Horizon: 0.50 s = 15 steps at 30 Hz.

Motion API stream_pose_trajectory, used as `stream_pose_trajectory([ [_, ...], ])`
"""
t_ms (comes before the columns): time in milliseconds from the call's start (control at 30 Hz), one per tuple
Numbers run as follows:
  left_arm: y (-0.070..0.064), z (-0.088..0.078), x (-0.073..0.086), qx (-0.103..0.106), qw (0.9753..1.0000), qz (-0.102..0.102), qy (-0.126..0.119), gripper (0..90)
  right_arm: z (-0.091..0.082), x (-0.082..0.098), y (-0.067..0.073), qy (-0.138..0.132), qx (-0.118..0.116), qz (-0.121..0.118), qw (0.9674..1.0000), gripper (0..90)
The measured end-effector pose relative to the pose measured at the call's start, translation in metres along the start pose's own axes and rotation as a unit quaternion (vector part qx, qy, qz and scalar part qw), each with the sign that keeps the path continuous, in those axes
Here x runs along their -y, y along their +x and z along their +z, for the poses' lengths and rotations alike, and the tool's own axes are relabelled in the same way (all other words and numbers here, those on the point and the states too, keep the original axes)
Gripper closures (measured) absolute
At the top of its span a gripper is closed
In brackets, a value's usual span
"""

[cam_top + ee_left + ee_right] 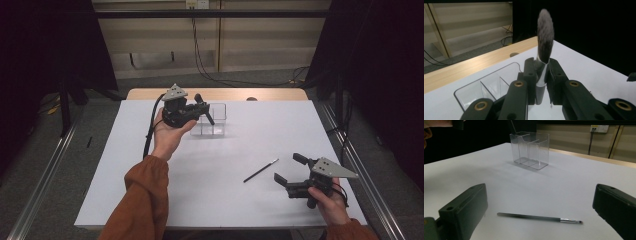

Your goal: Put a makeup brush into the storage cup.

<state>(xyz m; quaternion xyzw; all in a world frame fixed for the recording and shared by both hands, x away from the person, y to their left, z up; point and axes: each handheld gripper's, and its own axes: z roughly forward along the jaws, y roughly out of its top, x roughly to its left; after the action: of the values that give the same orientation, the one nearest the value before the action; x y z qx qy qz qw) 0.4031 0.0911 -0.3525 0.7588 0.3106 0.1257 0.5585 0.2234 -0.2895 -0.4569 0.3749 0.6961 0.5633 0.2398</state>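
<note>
Nearest you, your right gripper (290,170) sits low over the white table (150,190) at its right front, jaws spread wide and empty. Just beyond those jaws, a thin dark brush (260,170) lies flat on the table; in the right gripper view it (539,217) rests between the two jaws, its fine tip toward that view's right. Farther off, your left gripper (202,107) is raised by your left hand (167,135), jaws closed tight on the handle of a fluffy makeup brush (544,37), bristles pointing up. Right beside it, near the table's far edge, stands a clear divided organiser (216,120), with nothing visible in its compartments (530,150)
</note>
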Motion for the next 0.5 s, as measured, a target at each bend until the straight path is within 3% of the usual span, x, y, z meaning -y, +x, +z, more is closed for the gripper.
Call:
stream_pose_trajectory([
  [167, 0.0, 0.015, -0.009, -0.005, 0.9998, 0.011, 0.014, 79.4, 0.0, 0.0, 0.0, 0.0, -0.001, 0.0, 1.0, 0.0],
  [233, -0.002, 0.017, -0.012, -0.001, 0.9999, 0.004, 0.009, 79.5, 0.0, 0.0, 0.0, -0.001, 0.0, 0.0, 1.0, 0.0],
  [300, -0.003, 0.021, -0.016, -0.004, 0.9998, 0.012, 0.013, 79.4, 0.001, 0.0, 0.0, -0.001, -0.002, 0.0, 1.0, 0.0],
  [500, 0.003, 0.028, -0.019, -0.005, 0.9999, 0.01, 0.0, 79.5, 0.0, 0.0, 0.0, -0.001, -0.003, 0.001, 1.0, 0.0],
])
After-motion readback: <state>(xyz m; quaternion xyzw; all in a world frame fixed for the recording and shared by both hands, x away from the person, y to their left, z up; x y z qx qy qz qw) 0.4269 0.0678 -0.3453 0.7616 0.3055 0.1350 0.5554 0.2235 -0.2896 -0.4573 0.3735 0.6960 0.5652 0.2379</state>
